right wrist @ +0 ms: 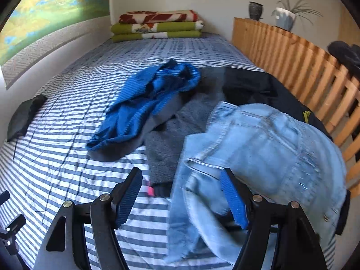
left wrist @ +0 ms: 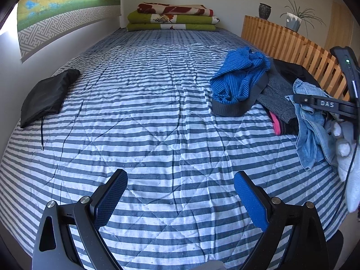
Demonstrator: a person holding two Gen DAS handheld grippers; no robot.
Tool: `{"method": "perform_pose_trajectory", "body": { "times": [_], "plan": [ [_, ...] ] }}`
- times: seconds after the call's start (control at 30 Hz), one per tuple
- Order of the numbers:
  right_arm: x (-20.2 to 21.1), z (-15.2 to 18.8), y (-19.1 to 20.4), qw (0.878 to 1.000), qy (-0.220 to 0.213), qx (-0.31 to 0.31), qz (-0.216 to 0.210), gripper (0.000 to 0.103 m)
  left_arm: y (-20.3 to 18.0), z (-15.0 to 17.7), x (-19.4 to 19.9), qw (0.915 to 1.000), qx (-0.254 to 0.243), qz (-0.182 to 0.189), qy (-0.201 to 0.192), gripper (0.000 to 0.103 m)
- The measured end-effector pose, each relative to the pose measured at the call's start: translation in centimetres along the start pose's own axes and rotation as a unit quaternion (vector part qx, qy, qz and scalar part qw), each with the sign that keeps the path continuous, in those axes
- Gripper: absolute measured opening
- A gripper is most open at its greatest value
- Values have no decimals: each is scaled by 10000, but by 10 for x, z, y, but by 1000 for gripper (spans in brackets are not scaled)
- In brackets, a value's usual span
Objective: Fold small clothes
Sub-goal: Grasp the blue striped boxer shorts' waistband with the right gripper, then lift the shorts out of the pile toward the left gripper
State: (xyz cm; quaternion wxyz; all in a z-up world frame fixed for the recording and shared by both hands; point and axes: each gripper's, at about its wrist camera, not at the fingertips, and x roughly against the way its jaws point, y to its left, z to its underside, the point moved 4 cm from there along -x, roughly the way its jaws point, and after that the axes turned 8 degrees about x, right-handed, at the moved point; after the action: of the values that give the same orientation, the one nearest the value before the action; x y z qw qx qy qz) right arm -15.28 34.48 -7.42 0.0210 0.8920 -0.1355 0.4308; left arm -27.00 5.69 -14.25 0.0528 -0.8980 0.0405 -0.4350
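Observation:
A heap of small clothes lies on the right side of the striped bed [left wrist: 157, 135]: a blue striped garment [left wrist: 240, 81] [right wrist: 144, 103], a grey knit piece [left wrist: 276, 96] [right wrist: 171, 141], a black garment [right wrist: 252, 85] and light denim shorts [left wrist: 312, 130] [right wrist: 258, 148]. My left gripper [left wrist: 180, 193] is open over bare quilt at the near edge, well left of the heap. My right gripper [right wrist: 182, 198] [left wrist: 301, 99] is open low over the denim, which lies blurred under its right finger and in the gap. A folded black garment [left wrist: 47, 94] [right wrist: 22, 117] lies by the left wall.
Folded green and red blankets [left wrist: 171, 18] are stacked at the far end of the bed. A slatted wooden rail [left wrist: 292, 45] runs along the right side, with a dark pot [left wrist: 264, 11] and a plant [left wrist: 292, 20] on top. Something white [left wrist: 344, 148] sits beside the denim.

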Motion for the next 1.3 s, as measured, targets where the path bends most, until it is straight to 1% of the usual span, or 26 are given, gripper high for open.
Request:
{"method": "perform_pose_trajectory", "body": {
  "times": [0.13, 0.17, 0.2, 0.23, 0.3, 0.37, 0.43, 0.47, 0.5, 0.53, 0.57, 0.67, 0.77, 0.87, 0.97, 1.07, 1.17, 1.23, 1.3],
  "plan": [
    [-43, -21, 60, 9983, 195, 195, -514, 69, 23, -1, 4, 9998, 79, -167, -58, 97],
    [-54, -26, 75, 9977, 240, 267, -580, 69, 30, 0, 5, 9997, 107, -208, -58, 97],
    [-65, -29, 87, 9975, 293, 334, -557, 70, 37, 0, 6, 9996, 134, -242, -55, 97],
    [-76, -32, 98, 9974, 364, 394, -475, 72, 44, 1, 7, 9994, 171, -284, -56, 97],
    [-98, -37, 115, 9970, 526, 489, -301, 73, 59, 3, 10, 9991, 234, -353, -49, 97],
    [-118, -38, 126, 9958, 720, 523, -228, 73, 73, 6, 13, 9987, 305, -416, -51, 97],
    [-130, -36, 128, 9940, 953, 475, -255, 71, 86, 8, 19, 9982, 392, -448, -68, 97],
    [-131, -35, 125, 9934, 1032, 403, -306, 57, 91, 9, 24, 9979, 434, -464, -96, 97],
    [-130, -34, 123, 9924, 1102, 309, -451, 40, 96, 9, 28, 9976, 473, -480, -129, 97],
    [-126, -34, 120, 9915, 1153, 219, -560, 17, 101, 9, 33, 9973, 516, -496, -170, 97],
    [-119, -34, 115, 9916, 1152, 102, -574, 7, 105, 9, 38, 9970, 558, -500, -218, 97],
    [-88, -36, 97, 9939, 907, -135, -608, 6, 112, 9, 55, 9960, 661, -486, -358, 97],
    [-42, -38, 83, 9963, 601, -188, -584, 5, 115, 13, 73, 9954, 694, -443, -479, 97],
    [18, -39, 75, 9979, 216, -96, -596, 5, 115, 18, 92, 9956, 652, -333, -578, 97],
    [80, -51, 74, 9977, -258, 68, -628, 5, 116, 21, 115, 9944, 633, -341, -780, 97],
    [144, -64, 79, 9937, -786, 145, -788, 5, 120, 21, 135, 9929, 689, -271, -928, 97],
    [188, -83, 93, 9857, -1198, 148, -1174, 5, 124, 21, 155, 9913, 691, -276, -1083, 97],
    [214, -88, 104, 9810, -1437, 192, -1291, 5, 128, 22, 167, 9903, 691, -293, -1172, 97],
    [231, -94, 123, 9759, -1590, 328, -1457, 5, 132, 23, 178, 9893, 697, -307, -1248, 97]
  ]
}}
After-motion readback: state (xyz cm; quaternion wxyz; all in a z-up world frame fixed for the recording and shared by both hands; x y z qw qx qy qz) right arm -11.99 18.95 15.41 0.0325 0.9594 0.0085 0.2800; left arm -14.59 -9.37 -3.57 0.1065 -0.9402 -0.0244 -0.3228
